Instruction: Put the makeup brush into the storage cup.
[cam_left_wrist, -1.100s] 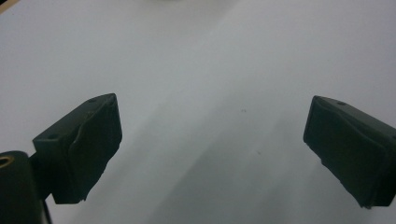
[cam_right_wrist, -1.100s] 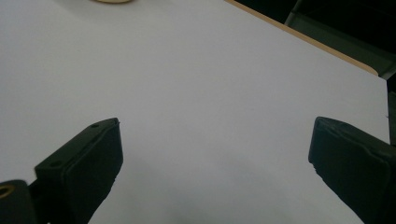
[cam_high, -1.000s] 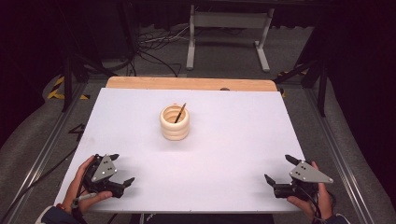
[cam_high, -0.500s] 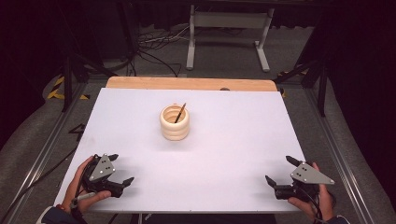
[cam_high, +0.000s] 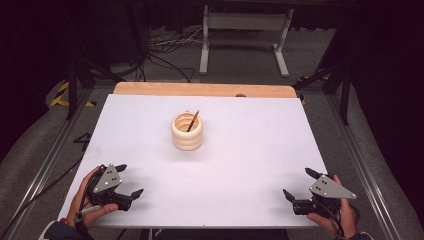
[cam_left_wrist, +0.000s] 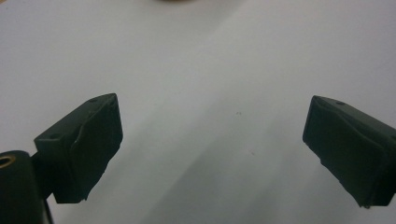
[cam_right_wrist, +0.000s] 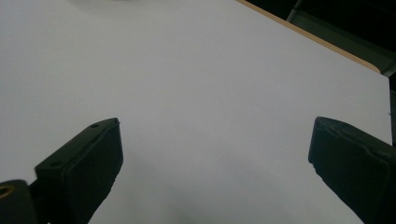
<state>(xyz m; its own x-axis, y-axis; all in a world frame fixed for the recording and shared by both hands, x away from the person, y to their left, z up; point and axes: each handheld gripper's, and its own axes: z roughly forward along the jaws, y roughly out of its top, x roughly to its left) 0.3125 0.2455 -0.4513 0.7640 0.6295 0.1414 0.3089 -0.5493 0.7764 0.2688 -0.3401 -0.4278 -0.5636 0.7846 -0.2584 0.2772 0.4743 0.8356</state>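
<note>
Cup (cam_high: 187, 132) with a thin stick (cam_high: 193, 121) leaning inside stands mid-surface (cam_high: 250, 150), well apart from both tools. Left tool (cam_high: 128, 181) and right tool (cam_high: 296, 184) rest wide open, empty. A hasty, off-centre reach could tip the cup.

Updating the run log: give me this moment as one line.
left gripper: open, near table edge | right gripper: open, near table edge | cup: table centre, upright, stick inside, untouched

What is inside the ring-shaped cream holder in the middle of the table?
A thin dark stick leans inside the cream holder, its upper end rising above the rim. Its lower end and the bottom of the holder are hidden by the wall, so anything else in there cannot be seen.
</note>
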